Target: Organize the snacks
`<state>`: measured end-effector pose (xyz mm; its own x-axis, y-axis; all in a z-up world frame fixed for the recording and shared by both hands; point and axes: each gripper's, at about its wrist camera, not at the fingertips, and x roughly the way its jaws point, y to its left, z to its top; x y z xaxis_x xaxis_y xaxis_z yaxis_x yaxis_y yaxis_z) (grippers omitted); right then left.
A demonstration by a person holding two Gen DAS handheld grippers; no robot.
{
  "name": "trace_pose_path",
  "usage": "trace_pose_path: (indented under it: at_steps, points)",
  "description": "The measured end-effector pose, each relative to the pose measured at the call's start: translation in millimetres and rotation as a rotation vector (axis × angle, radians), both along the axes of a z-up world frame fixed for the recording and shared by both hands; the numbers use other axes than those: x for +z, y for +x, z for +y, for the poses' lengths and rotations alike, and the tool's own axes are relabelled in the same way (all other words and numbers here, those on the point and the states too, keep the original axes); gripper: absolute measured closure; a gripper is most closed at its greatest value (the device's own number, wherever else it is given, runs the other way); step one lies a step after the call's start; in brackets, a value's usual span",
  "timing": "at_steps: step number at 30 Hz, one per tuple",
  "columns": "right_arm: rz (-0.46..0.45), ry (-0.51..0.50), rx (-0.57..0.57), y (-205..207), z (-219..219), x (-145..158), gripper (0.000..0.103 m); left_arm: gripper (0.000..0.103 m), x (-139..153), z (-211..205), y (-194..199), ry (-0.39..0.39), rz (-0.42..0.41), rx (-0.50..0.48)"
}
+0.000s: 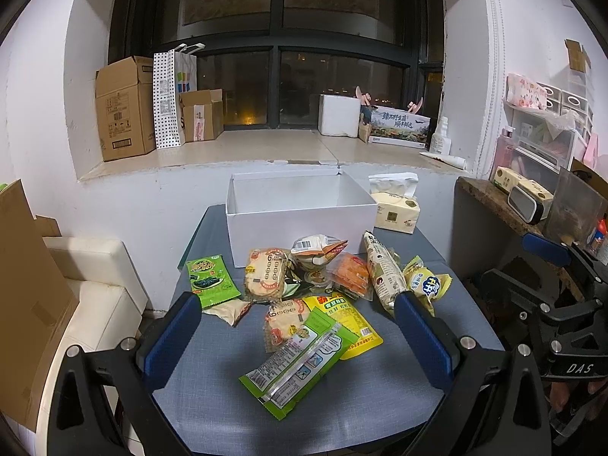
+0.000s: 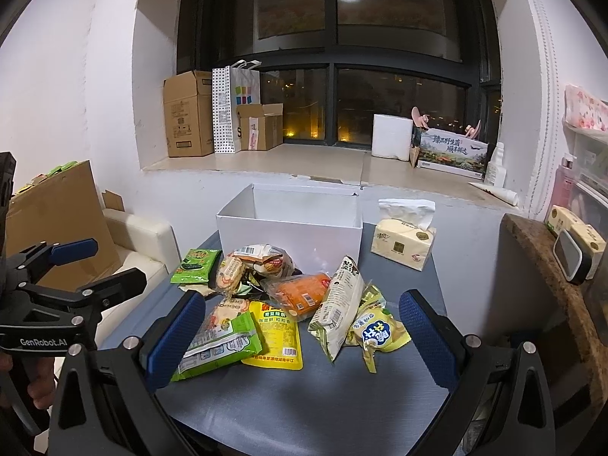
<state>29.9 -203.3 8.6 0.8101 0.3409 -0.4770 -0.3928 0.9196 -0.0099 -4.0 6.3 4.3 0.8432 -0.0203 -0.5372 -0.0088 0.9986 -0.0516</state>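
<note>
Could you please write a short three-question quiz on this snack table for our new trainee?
1. True or false: the white box already holds snacks.
2. Which packet lies nearest the tissue pack? A) green seaweed packet B) yellow bun packet C) orange packet
3. Fill in: both the left gripper and the right gripper are ____.

Key: 1 false, as far as its visible inside shows; 2 B; 3 open, holding nothing.
</note>
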Motion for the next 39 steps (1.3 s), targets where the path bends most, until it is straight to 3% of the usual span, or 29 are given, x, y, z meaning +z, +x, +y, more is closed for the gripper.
trace_pose_path:
  at_steps: [39]
  points:
    - [-0.001,-0.008,0.018,-2.2,5.2,-3.5,0.0,0.0,-2.3,1.2,0.4,0.008,0.005,0.008]
